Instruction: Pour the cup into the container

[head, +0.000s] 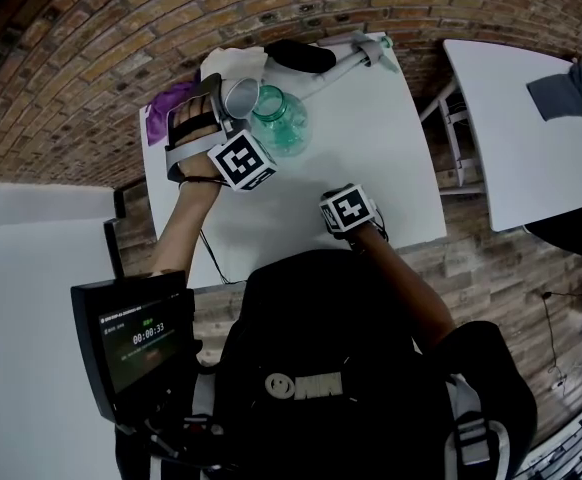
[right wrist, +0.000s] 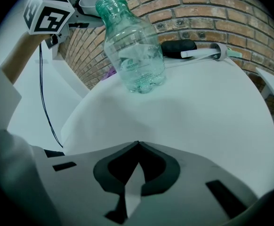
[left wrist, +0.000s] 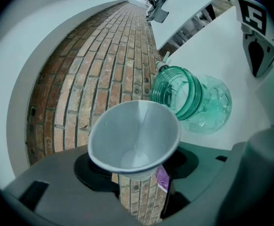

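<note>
We are holding the white cup (left wrist: pixel 134 138) in our left gripper (left wrist: pixel 137 172), its jaws clamping the cup's base. We are tilting its rim just beside the open mouth of the green-tinted clear bottle (left wrist: pixel 193 100), which is standing upright on the white table (head: pixel 371 138). Our right gripper (right wrist: pixel 136 144) is staying low over the table, its jaws pressed together with the tips touching.

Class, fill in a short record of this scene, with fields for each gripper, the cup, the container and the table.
Left gripper: shut on the cup
Cup: tipped, rim beside the container's open neck; nothing visible inside
Container: clear, green-tinted, upright on the table, no lid
Right gripper: jaws together, holding nothing, low over the table
Table: white, in front of a brick wall
</note>
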A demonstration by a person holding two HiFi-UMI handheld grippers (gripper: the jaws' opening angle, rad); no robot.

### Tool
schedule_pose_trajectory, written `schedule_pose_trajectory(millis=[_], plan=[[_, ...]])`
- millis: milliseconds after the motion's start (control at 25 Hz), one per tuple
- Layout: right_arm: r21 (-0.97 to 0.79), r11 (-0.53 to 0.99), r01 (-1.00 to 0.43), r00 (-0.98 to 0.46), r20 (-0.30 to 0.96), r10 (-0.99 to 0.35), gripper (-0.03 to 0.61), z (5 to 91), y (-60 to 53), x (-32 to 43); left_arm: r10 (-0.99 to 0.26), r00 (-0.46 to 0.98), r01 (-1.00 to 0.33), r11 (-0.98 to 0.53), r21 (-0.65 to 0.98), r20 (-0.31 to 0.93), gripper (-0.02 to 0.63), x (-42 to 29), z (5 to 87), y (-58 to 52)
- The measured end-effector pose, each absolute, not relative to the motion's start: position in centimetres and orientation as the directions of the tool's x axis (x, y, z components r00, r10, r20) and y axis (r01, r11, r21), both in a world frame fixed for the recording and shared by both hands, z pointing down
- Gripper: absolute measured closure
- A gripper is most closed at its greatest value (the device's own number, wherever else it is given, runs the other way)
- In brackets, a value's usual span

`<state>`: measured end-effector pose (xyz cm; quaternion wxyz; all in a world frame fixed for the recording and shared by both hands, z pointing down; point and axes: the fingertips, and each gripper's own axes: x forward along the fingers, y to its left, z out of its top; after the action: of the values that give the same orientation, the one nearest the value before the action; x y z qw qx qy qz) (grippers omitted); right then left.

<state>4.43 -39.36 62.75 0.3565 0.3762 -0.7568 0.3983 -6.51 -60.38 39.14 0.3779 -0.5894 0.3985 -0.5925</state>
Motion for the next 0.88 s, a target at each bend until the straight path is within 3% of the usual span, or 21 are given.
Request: schedule_pose_trajectory(millis=[360, 560, 720, 880], plan=[[-0.274, 0.386, -0.881, -0.403, 0.863, -0.306, 0.574, 63.0, -39.8, 4.8, -0.928, -0.013, 0.019, -0.372, -0.928, 0.372, 0.321, -6.3, 38.7, -60.7], [-0.251, 0.375, -0.892, -0.378, 0.869, -0.318, 0.574, 63.8, -40.7, 5.3, -0.91, 0.065, -0.059, -0.414, -0.908, 0.41, 0.321, -4.5, 39.8, -61.2], [-0.251, 0.366, -0.896, -0.37, 0.878, -0.304, 0.574, 64.2, -39.4, 4.7, -0.975, 0.0, 0.133, -0.22, -0.966, 0.222, 0.321, -5.9, 36.7, -61.9], [-0.228, 0.377, -0.898, -0.349, 0.89, -0.293, 0.574, 63.9, -38.5, 4.5, -0.969, 0.046, 0.092, -0.237, -0.967, 0.242, 0.321, -5.5, 37.2, -61.4]])
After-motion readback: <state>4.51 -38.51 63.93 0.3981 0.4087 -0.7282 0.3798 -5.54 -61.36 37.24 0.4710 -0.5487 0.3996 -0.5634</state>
